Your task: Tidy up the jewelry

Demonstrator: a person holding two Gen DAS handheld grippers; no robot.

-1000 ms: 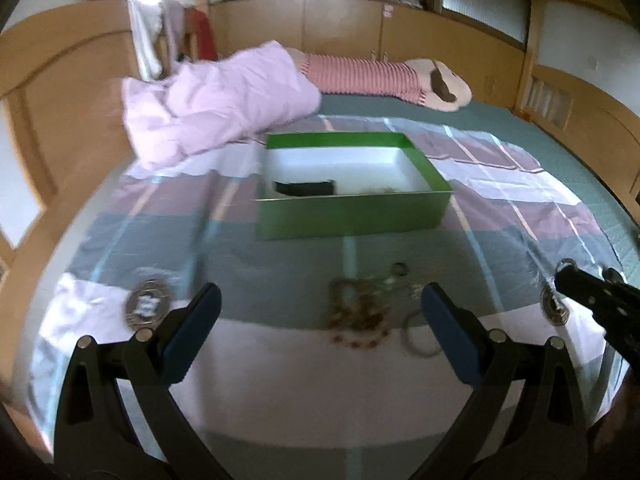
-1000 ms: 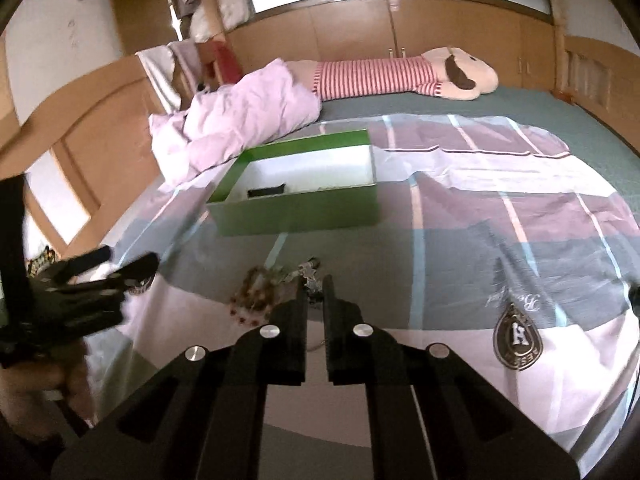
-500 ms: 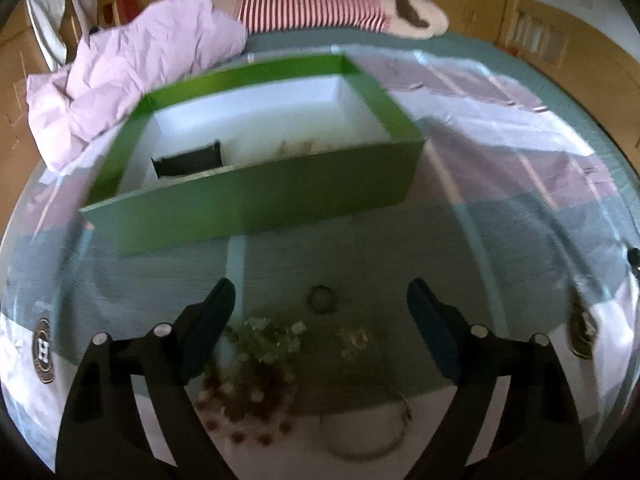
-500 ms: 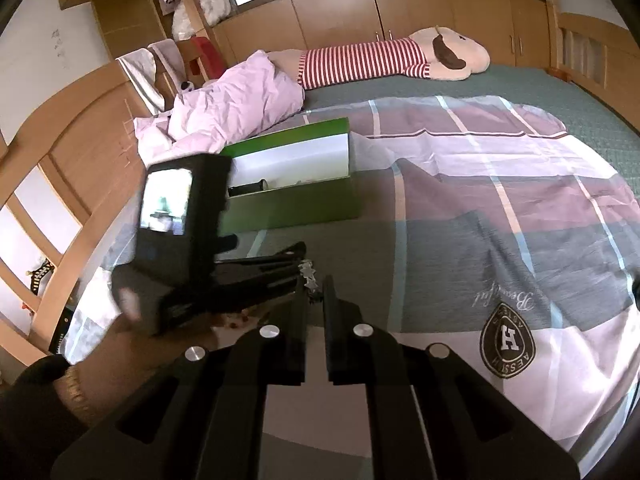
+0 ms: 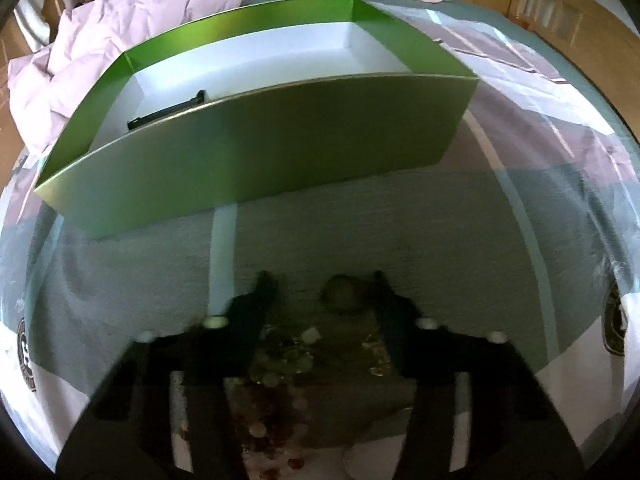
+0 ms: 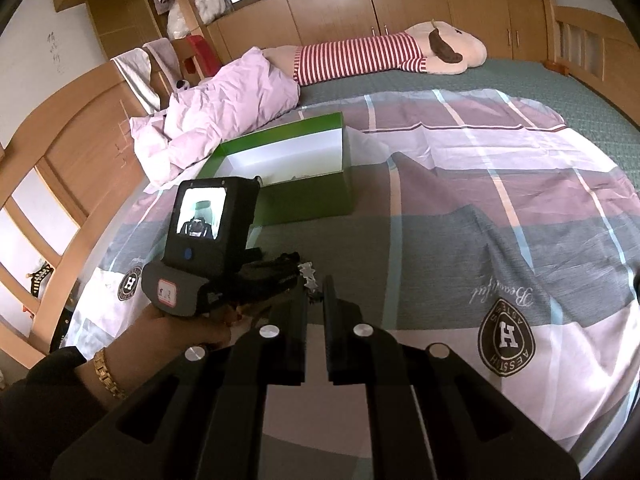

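A pile of jewelry (image 5: 288, 360) lies on the bed sheet: pale beads, a red bead string, gold pieces and a dark ring (image 5: 342, 298). My left gripper (image 5: 324, 296) is open, low over the pile, its fingers either side of it. A green box (image 5: 260, 148) with a white inside stands just beyond; a black item (image 5: 168, 114) lies in it. In the right wrist view the left gripper's body (image 6: 208, 248) covers most of the pile; a silver piece (image 6: 308, 274) shows. My right gripper (image 6: 315, 304) is shut and empty, just behind the pile.
A pink quilt (image 6: 216, 116) and a striped plush toy (image 6: 384, 54) lie at the far side of the bed. A wooden bed frame (image 6: 76, 148) runs along the left. The green box also shows in the right wrist view (image 6: 304, 196).
My left gripper has moved forward and down over the jewelry pile, towards the green box, and its fingers have come closer together. My right gripper has stayed shut and nearly still.
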